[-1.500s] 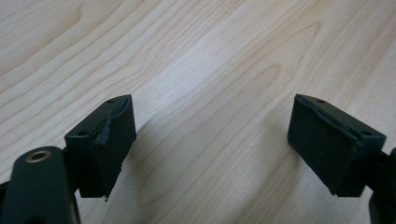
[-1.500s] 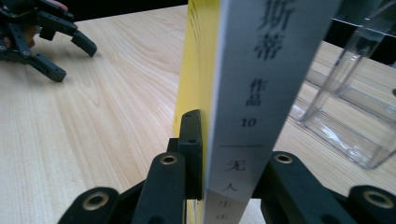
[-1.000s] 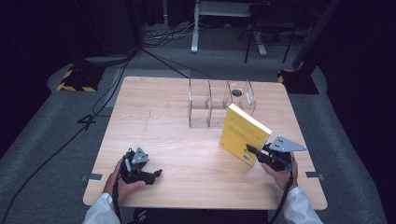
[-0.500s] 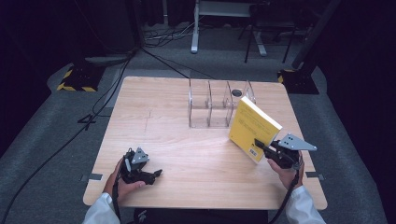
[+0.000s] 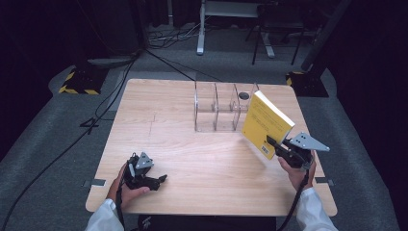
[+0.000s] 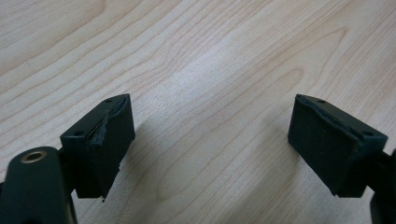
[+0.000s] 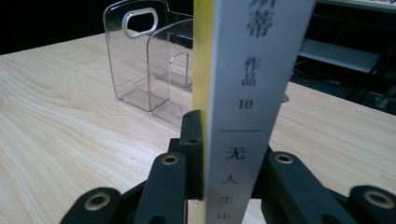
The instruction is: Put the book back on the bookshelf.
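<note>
A yellow book [image 5: 265, 123] with a white spine [image 7: 252, 93] is held up off the table, tilted, at the right. My right gripper [image 5: 272, 142] is shut on its lower end, the jaws clamping both covers [image 7: 229, 158]. A clear plastic file holder [image 5: 219, 107] with several slots stands at the table's back middle, just left of the book; in the right gripper view the clear file holder [image 7: 149, 60] is behind the spine. My left gripper [image 5: 161, 179] rests near the front left edge, open, with bare wood between its pads [image 6: 109, 140].
The wooden table [image 5: 183, 144] lies between the grippers. A small dark round hole [image 5: 244, 96] sits at the back by the holder. Cables and black stands with yellow-striped feet [image 5: 79, 82] are on the grey floor beyond the table.
My right gripper has carried the book to the right and a little farther back, nearer the holder's right end. The left gripper has stayed put.
</note>
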A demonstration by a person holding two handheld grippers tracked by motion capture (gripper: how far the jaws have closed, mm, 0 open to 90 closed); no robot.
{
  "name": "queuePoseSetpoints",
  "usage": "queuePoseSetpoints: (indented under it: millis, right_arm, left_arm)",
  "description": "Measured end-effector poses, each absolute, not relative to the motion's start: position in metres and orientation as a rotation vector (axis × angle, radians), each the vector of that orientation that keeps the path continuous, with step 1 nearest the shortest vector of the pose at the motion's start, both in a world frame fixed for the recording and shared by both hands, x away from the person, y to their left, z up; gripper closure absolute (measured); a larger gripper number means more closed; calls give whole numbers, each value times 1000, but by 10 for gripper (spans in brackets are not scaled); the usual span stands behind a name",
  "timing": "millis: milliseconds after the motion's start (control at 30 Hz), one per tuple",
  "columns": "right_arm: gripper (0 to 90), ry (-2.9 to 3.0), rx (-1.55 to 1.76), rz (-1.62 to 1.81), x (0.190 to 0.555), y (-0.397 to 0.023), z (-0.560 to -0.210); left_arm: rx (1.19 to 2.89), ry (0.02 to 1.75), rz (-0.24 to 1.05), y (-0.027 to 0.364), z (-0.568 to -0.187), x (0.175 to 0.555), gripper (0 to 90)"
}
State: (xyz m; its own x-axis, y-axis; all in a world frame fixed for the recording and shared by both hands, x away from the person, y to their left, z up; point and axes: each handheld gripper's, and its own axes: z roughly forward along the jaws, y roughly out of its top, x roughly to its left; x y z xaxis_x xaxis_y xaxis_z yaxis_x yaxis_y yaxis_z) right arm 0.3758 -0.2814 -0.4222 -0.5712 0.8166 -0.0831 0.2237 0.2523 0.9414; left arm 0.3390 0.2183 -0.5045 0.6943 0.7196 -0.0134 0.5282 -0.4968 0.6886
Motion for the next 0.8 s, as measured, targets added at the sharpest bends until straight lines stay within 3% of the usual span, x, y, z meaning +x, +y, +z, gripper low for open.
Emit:
queuePoseSetpoints:
  millis: [800]
  right_arm:
    - [767,1881,983,1298,418,-261,-407]
  left_arm:
    - [2218,949,363,218,-505,339,151]
